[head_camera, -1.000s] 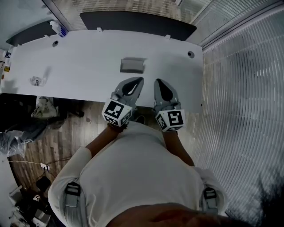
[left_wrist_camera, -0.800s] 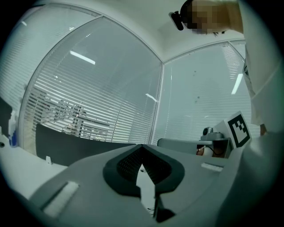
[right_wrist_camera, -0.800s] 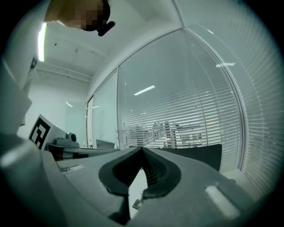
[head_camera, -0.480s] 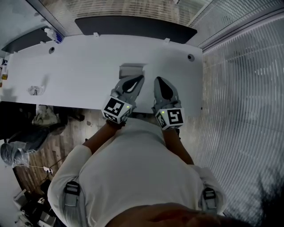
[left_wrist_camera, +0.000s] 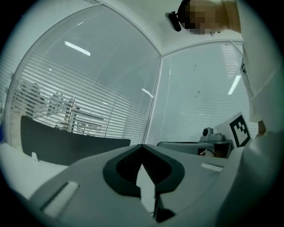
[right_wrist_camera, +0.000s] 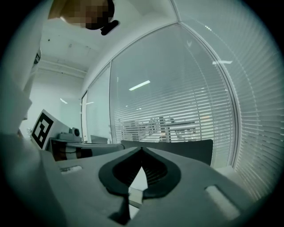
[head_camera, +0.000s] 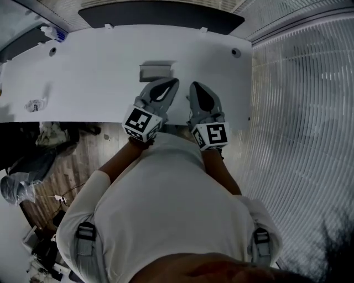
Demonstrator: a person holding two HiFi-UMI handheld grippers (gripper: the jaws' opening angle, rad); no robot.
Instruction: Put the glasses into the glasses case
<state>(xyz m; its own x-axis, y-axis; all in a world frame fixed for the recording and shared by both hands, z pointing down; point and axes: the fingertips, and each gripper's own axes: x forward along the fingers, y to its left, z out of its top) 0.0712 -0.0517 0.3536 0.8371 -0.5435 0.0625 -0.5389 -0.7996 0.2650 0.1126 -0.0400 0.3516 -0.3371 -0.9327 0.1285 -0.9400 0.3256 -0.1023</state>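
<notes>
A grey rectangular glasses case (head_camera: 156,71) lies closed on the white table (head_camera: 99,72), a little in from the near edge. My left gripper (head_camera: 172,83) points across the table with its tip just right of the case, jaws shut and empty; its own view shows the jaws meeting at the left gripper's tip (left_wrist_camera: 142,146). My right gripper (head_camera: 195,87) is alongside it, further right, also shut on nothing, as at the right gripper's tip (right_wrist_camera: 142,149). A small pale object (head_camera: 34,104), perhaps the glasses, lies far left near the table's front edge.
A dark panel (head_camera: 160,14) runs behind the table. Glass walls with blinds (head_camera: 298,110) stand to the right and behind. The tabletop has cable holes (head_camera: 236,53). A small bottle (head_camera: 51,33) sits at the back left. Bags and clutter (head_camera: 50,138) lie on the wooden floor under the table's left.
Both grippers have moved forward over the table's near edge, still shut. The left tip has come up beside the case.
</notes>
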